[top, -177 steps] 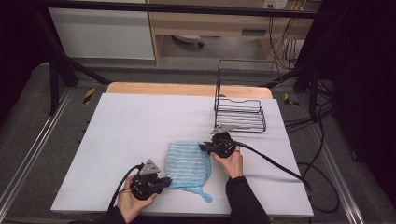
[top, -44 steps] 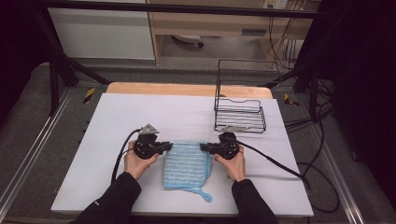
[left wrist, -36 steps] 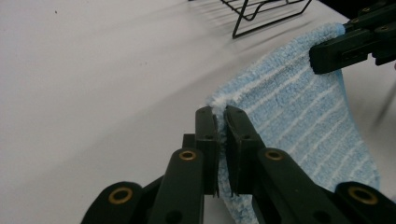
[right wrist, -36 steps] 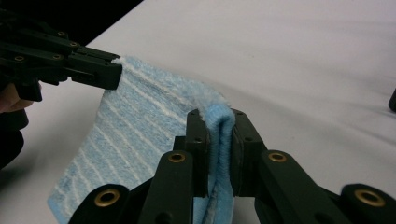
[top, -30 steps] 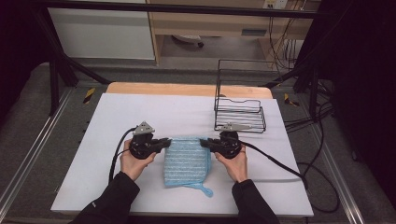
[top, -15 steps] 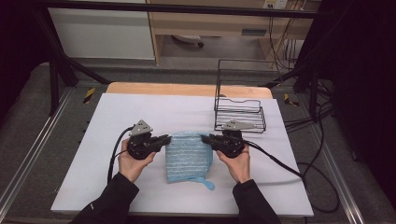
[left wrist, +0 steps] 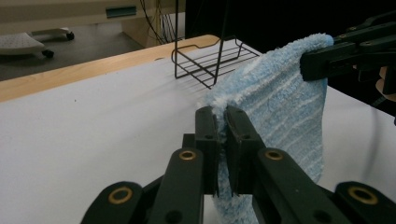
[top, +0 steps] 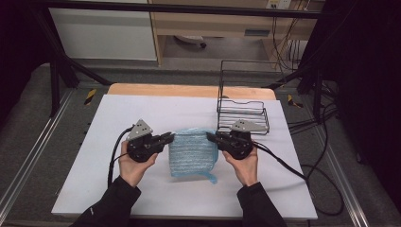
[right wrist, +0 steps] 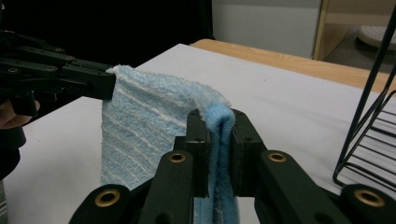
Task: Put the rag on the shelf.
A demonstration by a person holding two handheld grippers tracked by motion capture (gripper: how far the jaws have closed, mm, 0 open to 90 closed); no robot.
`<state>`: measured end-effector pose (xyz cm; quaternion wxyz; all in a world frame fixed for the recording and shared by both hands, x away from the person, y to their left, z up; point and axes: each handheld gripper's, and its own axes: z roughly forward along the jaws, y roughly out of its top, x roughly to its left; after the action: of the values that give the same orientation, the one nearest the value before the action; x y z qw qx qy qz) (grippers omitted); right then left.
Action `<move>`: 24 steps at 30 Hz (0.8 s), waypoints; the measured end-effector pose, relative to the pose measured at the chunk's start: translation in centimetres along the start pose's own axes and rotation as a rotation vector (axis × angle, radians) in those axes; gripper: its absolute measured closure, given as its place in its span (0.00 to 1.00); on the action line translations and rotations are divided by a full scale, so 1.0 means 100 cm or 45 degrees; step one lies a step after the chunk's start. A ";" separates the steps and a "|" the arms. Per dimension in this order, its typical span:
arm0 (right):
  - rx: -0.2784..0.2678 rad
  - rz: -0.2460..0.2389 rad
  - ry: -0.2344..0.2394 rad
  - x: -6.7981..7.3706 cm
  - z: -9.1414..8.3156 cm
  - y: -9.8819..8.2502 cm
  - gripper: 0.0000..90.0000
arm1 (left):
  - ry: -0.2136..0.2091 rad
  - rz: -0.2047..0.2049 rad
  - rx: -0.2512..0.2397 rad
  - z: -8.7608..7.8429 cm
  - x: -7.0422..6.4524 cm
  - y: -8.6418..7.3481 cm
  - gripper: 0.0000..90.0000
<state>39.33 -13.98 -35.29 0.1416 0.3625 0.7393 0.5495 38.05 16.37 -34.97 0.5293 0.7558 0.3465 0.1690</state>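
Note:
A light blue striped towel (top: 191, 153) hangs folded between my two grippers, its lower edge near the white table top (top: 142, 113). My left gripper (top: 169, 138) is shut on the towel's left top corner, and in the left gripper view its jaws pinch the cloth (left wrist: 275, 107) at the gripper (left wrist: 222, 122). My right gripper (top: 210, 137) is shut on the right top corner; the right gripper view shows the folded edge of the towel (right wrist: 140, 126) squeezed between its jaws at the gripper (right wrist: 218, 125). Each gripper view shows the other gripper holding the far corner.
A black wire rack (top: 242, 101) stands at the back right of the table, just behind my right gripper. A wooden strip (top: 189, 91) edges the table's far side. Cables (top: 293, 168) trail off to the right. Bare white table lies left and in front.
Both grippers have risen with the towel's top corners and drawn slightly apart, so the towel has come up off the table and now hangs between them.

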 end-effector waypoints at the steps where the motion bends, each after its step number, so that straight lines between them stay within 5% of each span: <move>1: -0.006 -0.005 -0.003 0.001 -0.002 0.001 0.90 | 0.005 0.004 -0.008 0.000 -0.001 0.001 0.94; 13: -0.091 -0.059 -0.051 0.007 -0.025 0.014 0.90 | -0.003 0.040 -0.100 0.000 -0.013 0.015 0.94; 24: -0.162 -0.127 -0.163 0.008 -0.047 0.027 0.90 | -0.020 0.037 -0.166 0.013 -0.021 0.034 0.94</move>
<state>36.92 -16.37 -30.95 0.2385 0.3499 0.7094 0.5634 38.57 13.31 -32.12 0.5777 0.7259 0.3194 0.1931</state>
